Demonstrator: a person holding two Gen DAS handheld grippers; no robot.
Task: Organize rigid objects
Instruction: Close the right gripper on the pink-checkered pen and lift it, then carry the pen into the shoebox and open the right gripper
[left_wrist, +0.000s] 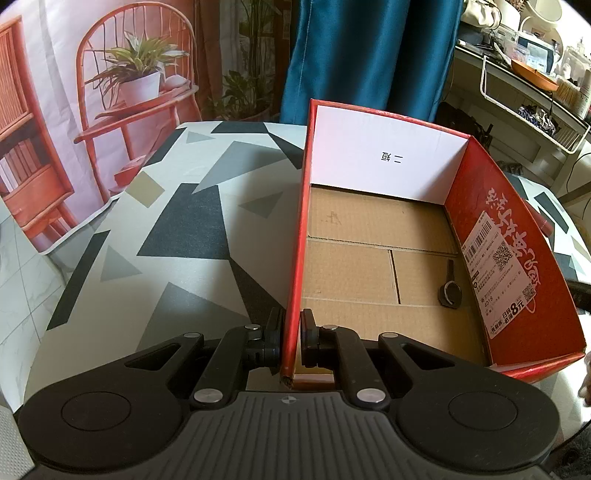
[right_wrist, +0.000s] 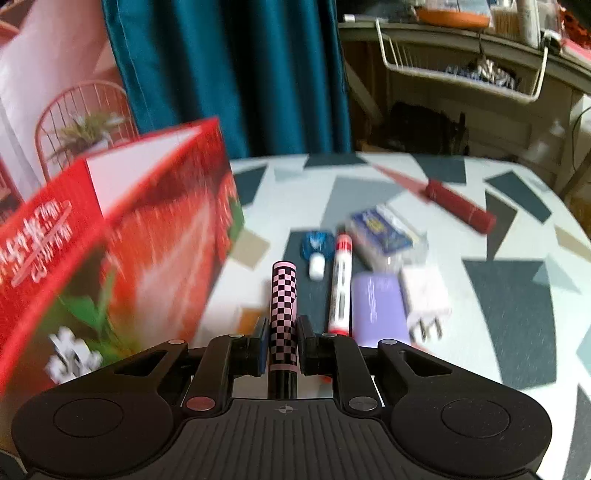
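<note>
A red cardboard box stands open on the patterned table. My left gripper is shut on the box's near left wall, one pad outside and one inside. A small dark tool with a ring end lies on the box's brown floor. In the right wrist view my right gripper is shut on a pink and black checkered tube, held just right of the box. Beyond it on the table lie a red and white marker, a blue and white small piece and a purple case.
A white plug adapter, a clear packet with blue print and a red-handled knife lie further right on the table. A teal curtain hangs behind. A wire basket hangs on a cluttered shelf at the right.
</note>
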